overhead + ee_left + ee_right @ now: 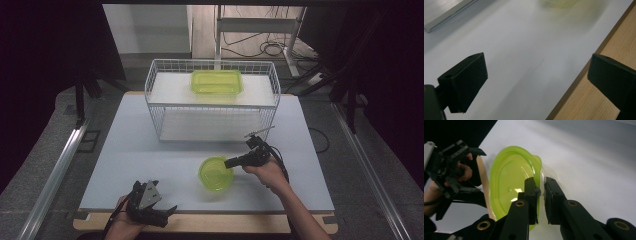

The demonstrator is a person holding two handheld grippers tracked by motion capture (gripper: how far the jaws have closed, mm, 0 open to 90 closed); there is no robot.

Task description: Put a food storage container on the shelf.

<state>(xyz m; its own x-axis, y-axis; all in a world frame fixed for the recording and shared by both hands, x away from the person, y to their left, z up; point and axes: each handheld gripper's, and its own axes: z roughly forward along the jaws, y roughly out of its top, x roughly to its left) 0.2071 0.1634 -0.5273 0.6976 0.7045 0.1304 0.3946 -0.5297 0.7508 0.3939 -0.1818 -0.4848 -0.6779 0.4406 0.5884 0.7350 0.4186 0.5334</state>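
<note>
Pinching the near-right rim of the green bowl (216, 173) at lower centre of the tabletop (150, 150), the right claw (231, 162) is clamped, wall between jaws, while the left claw (157, 212) idles spread-open at lower left.

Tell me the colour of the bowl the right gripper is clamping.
Translucent lime green bowl; clearest in the right gripper view.

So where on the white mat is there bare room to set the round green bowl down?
The white mat is bare on its left, between the wire basket and the left tongs. Another bare strip lies right of the basket. It is tight where the right tongs clamp the round green bowl at its rim.
</note>
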